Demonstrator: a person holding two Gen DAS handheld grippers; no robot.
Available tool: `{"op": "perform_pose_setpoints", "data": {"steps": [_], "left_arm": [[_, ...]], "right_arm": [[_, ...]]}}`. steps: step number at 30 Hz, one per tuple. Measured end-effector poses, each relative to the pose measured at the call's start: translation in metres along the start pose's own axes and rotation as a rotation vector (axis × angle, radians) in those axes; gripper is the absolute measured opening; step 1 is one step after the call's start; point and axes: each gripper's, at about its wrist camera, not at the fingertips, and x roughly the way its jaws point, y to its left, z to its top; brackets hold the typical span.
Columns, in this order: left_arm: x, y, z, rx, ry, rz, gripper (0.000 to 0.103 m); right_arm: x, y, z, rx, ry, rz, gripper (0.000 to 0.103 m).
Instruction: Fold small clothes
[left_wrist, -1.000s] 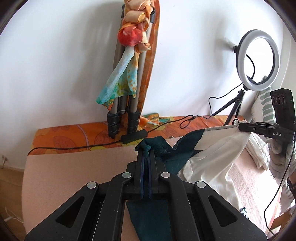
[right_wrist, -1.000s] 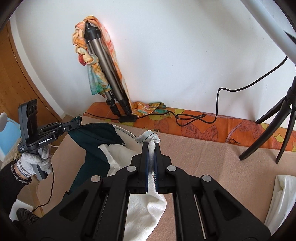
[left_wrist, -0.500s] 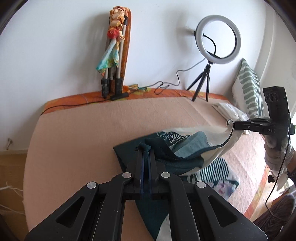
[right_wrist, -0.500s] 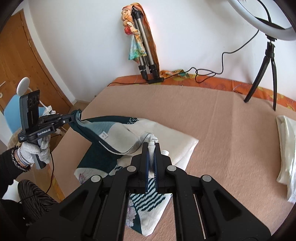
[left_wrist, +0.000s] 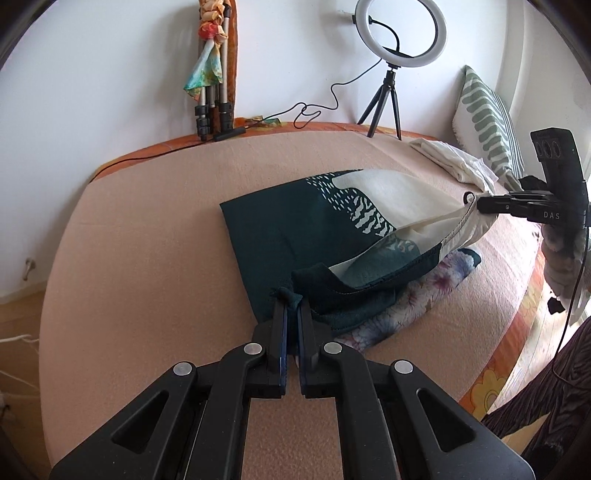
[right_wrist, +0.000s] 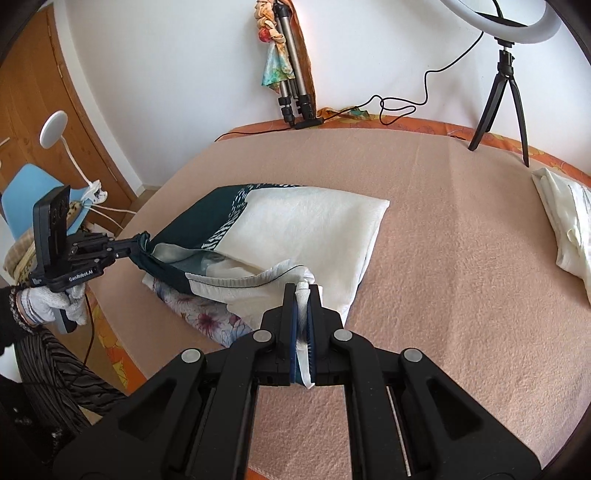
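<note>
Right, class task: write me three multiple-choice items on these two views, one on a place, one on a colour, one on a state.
1. Where does the ring light stand?
A. at the bed's far edge, by the wall
B. on the floor
C. on the pillow

2. What colour is the cloth corner in the left tool?
A. orange
B. dark teal
C. white

3. How is the right tool?
A. open above the bed
B. shut on nothing
C. shut on the cloth

Answers: 1 A, its tripod feet rest at the bed's edge near the wall; 2 B, dark teal fabric bunches between the fingers; 3 C, a white corner is pinched between its fingers.
</note>
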Motion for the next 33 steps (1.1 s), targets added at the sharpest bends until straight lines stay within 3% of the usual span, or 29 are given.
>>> {"op": "perform_pose_setpoints", "data": {"steps": [3, 5, 10, 12, 13, 15, 18, 21, 22, 24, 26, 30, 33], "left_arm": [[-0.006, -0.006, -0.009, 0.059, 0.034, 0.032, 0.008], [-0.014, -0.006, -0.014, 0.068, 0.047, 0.028, 0.015], [-0.047, -0.003, -0.017, 0.058, -0.002, -0.005, 0.02], [-0.056, -0.003, -0.014, 0.052, -0.026, 0.01, 0.032], [-0.058, -0.001, -0.012, 0.033, -0.036, 0.006, 0.032], [-0.055, 0.0, -0.006, 0.003, -0.041, -0.023, 0.033], [-0.04, -0.008, -0.002, 0.011, -0.027, -0.005, 0.033], [-0.015, -0.018, -0.006, 0.04, 0.037, -0.027, 0.033], [-0.009, -0.021, -0.009, 0.049, 0.05, -0.03, 0.033], [0.003, -0.026, -0.014, 0.063, 0.088, -0.044, 0.033], [0.01, -0.032, -0.02, 0.093, 0.115, -0.037, 0.033], [0.016, -0.038, -0.035, 0.137, 0.169, -0.019, 0.032], [0.008, -0.037, -0.033, 0.135, 0.162, -0.039, 0.032]], "right_arm": [[-0.005, 0.009, -0.011, -0.066, 0.007, -0.045, 0.005], [-0.01, 0.013, -0.019, -0.099, 0.029, -0.053, 0.007], [-0.033, 0.013, -0.034, -0.102, 0.034, -0.042, 0.014], [-0.043, 0.007, -0.035, -0.038, 0.004, -0.026, 0.031], [-0.045, 0.003, -0.035, 0.006, -0.01, -0.027, 0.045], [-0.045, -0.011, -0.033, 0.12, -0.023, -0.003, 0.049], [-0.032, -0.032, -0.036, 0.298, 0.012, 0.058, 0.049], [-0.014, -0.038, -0.042, 0.364, 0.069, 0.077, 0.049], [-0.008, -0.036, -0.044, 0.363, 0.09, 0.08, 0.049], [0.002, -0.03, -0.046, 0.353, 0.123, 0.108, 0.039], [0.009, -0.021, -0.048, 0.313, 0.152, 0.084, 0.009], [0.019, -0.013, -0.052, 0.221, 0.218, -0.047, 0.007], [0.012, -0.01, -0.051, 0.179, 0.215, -0.06, 0.007]]}}
